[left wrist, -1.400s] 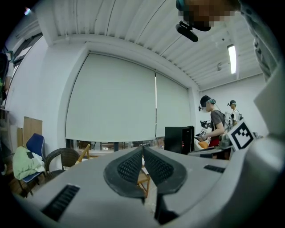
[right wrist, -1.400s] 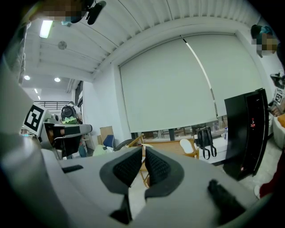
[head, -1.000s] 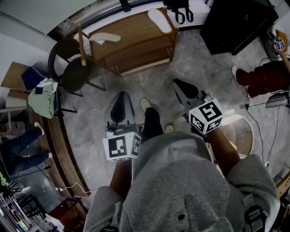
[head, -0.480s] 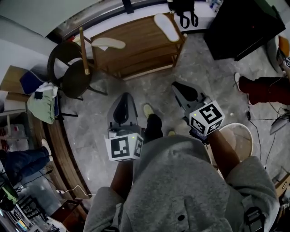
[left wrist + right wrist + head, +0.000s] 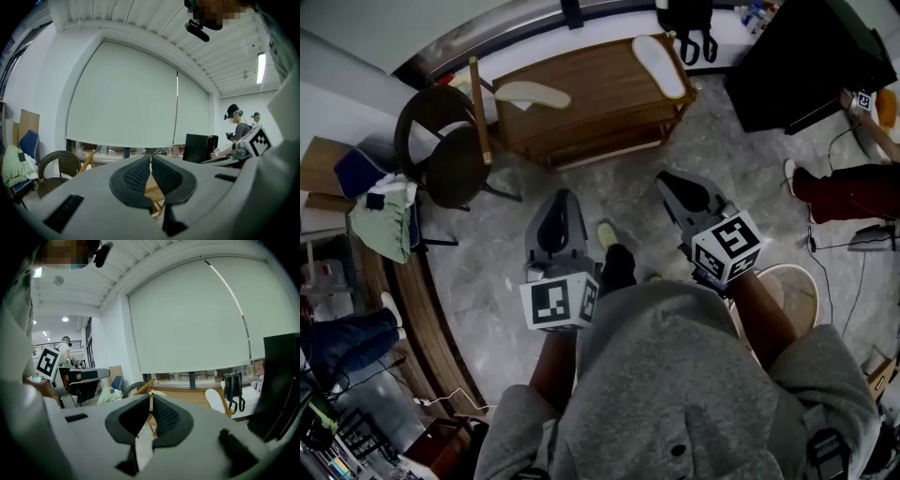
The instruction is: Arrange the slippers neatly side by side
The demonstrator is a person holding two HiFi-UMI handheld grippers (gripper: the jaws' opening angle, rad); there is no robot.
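Two pale slippers lie on top of a low wooden rack (image 5: 600, 89). The left slipper (image 5: 531, 94) is near the rack's left end and the right slipper (image 5: 659, 66) near its right end, well apart from each other. My left gripper (image 5: 562, 195) is held over the stone floor short of the rack, shut, with nothing between its pads. My right gripper (image 5: 665, 177) is beside it, also shut and holding nothing. In the right gripper view the right slipper (image 5: 214, 401) shows just past the closed jaws of the right gripper (image 5: 150, 397). The left gripper (image 5: 150, 157) points toward the rack (image 5: 152, 194).
A dark wicker chair (image 5: 441, 141) stands left of the rack with a wooden stick leaning on it. A black cabinet (image 5: 787, 56) stands at the right and a black bag (image 5: 689, 19) behind the rack. A seated person's legs (image 5: 844, 178) and a round stool (image 5: 797, 286) are at the right.
Both grippers have travelled forward toward the rack, which now sits lower and nearer in the head view. The jaws have stayed shut and the slippers have not moved.
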